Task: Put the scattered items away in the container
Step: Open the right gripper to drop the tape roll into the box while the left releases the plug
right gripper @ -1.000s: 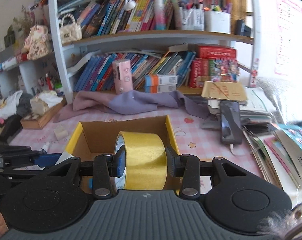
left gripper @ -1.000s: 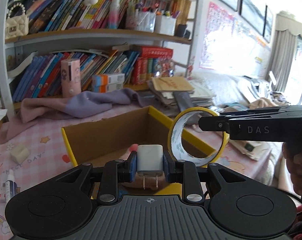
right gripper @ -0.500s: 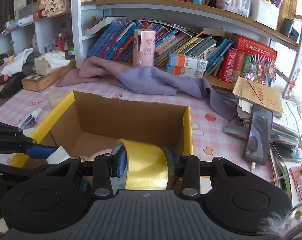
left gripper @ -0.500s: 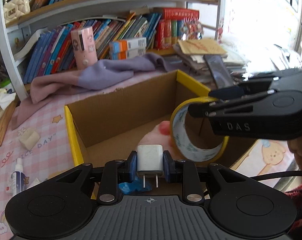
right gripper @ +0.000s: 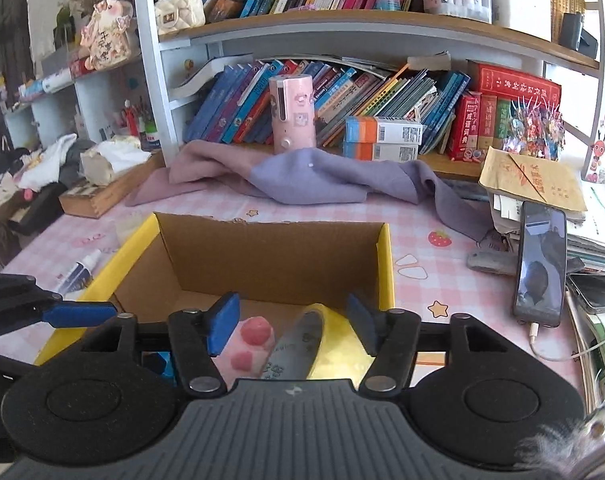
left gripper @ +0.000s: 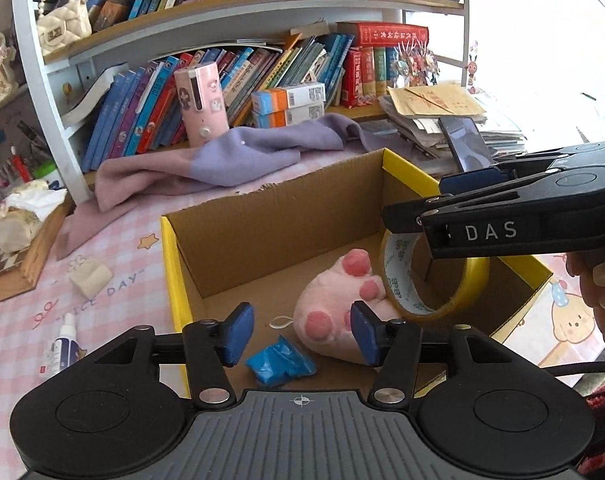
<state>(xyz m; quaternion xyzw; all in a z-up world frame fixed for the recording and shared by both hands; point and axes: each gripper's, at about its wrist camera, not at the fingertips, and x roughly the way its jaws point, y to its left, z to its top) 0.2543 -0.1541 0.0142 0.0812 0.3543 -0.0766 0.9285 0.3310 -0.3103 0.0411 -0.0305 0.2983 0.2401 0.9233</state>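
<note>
Both gripper jaws are opening, empty, over the yellow-rimmed cardboard box holding yellow tape roll; small spray bottle at nine o'clock remains on the bench.

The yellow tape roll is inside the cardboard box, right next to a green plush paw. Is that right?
Nearly. The plush paw is pink, not green, as the left wrist view shows. The yellow tape roll does sit inside the cardboard box, right beside it.

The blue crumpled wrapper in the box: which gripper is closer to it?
Left. The left gripper, jaws opening, hangs right over the blue wrapper. The right gripper is over the yellow tape roll, further off.
</note>
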